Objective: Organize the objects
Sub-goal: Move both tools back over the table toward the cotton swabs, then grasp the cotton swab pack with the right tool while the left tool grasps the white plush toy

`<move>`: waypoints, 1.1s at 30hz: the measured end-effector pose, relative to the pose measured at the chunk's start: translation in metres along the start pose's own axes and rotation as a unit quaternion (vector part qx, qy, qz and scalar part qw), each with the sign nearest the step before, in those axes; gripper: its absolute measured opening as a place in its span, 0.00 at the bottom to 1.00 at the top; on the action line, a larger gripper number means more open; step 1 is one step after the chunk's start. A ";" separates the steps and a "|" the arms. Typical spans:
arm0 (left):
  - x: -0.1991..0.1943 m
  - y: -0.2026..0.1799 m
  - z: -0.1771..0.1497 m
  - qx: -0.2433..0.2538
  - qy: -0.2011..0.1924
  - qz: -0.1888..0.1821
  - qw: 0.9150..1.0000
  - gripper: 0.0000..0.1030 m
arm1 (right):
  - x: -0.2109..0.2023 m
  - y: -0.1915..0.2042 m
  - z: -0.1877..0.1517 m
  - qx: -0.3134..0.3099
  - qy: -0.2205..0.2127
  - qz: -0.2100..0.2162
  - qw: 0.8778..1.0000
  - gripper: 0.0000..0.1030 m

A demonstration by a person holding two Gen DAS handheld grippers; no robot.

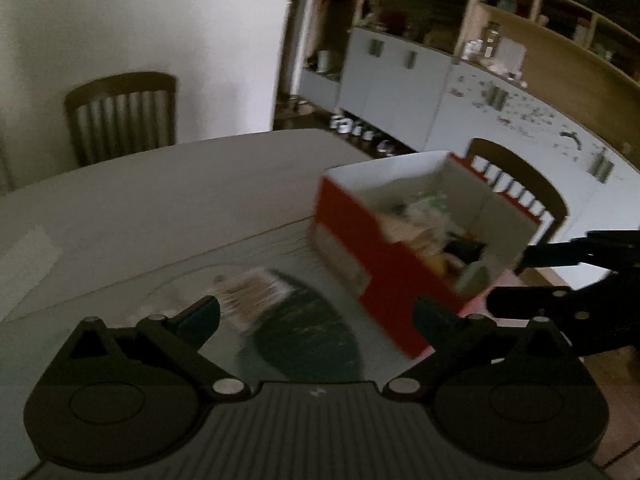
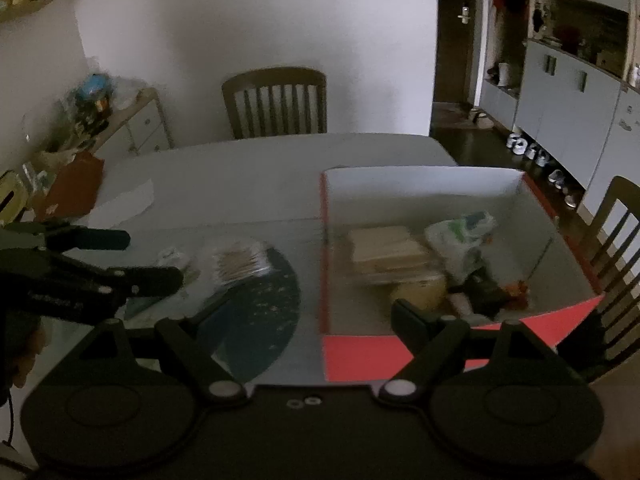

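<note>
The left gripper (image 1: 316, 316) has its fingers spread wide with nothing between them; it hovers over the glass-topped bench (image 1: 132, 208), above a clear packet (image 1: 250, 294) of pale sticks. The packet lies on the glass at the edge of a dark round mat (image 1: 308, 332). From the right wrist view the same packet (image 2: 240, 262) shows left of the box, and the left gripper's black fingers (image 2: 156, 278) reach in from the left edge, close to the packet but, as far as the blur allows, not touching it. The right gripper (image 2: 304, 316) is also open and empty, and it hangs over the near left corner of the box (image 2: 420, 178). The box is red outside and white inside, open at the top, and stands on the bench to the right of the mat. Inside it lie a stack of pale flat pieces (image 2: 386, 250), a crumpled white and green bag (image 2: 460, 236), a yellowish rounded thing (image 2: 420, 292) and some small dark and orange bits near the front right corner, too blurred to name. A sheet of paper (image 2: 128, 204) lies on the far left part of the bench. Chairs stand at the far side (image 2: 276, 100) and at the right side (image 2: 616, 232).
</note>
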State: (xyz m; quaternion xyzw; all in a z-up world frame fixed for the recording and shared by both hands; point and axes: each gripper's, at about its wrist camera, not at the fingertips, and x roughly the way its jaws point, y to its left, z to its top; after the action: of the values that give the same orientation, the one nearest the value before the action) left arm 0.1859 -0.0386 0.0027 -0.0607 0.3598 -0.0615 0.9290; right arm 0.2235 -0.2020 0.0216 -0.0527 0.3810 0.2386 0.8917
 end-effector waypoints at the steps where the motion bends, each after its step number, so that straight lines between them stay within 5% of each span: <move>1: -0.001 0.007 -0.002 -0.002 0.000 0.008 1.000 1.00 | 0.003 0.005 0.000 -0.003 0.002 0.000 1.000 0.83; 8: -0.002 0.051 -0.018 -0.013 0.005 0.022 1.000 1.00 | 0.026 0.032 0.007 -0.015 0.016 -0.002 1.000 0.83; 21: 0.034 0.100 -0.040 0.040 0.029 0.044 0.998 1.00 | 0.094 0.083 0.033 -0.073 0.047 -0.002 0.996 0.83; 33: 0.076 0.134 -0.040 0.029 0.045 0.056 0.997 1.00 | 0.162 0.091 0.041 -0.091 0.080 0.005 0.993 0.83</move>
State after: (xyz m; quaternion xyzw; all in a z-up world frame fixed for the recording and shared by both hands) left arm 0.2238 0.0787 -0.0981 -0.0103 0.4022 -0.0226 0.9152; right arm 0.3048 -0.0476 -0.0558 -0.1507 0.4283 0.2722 0.8484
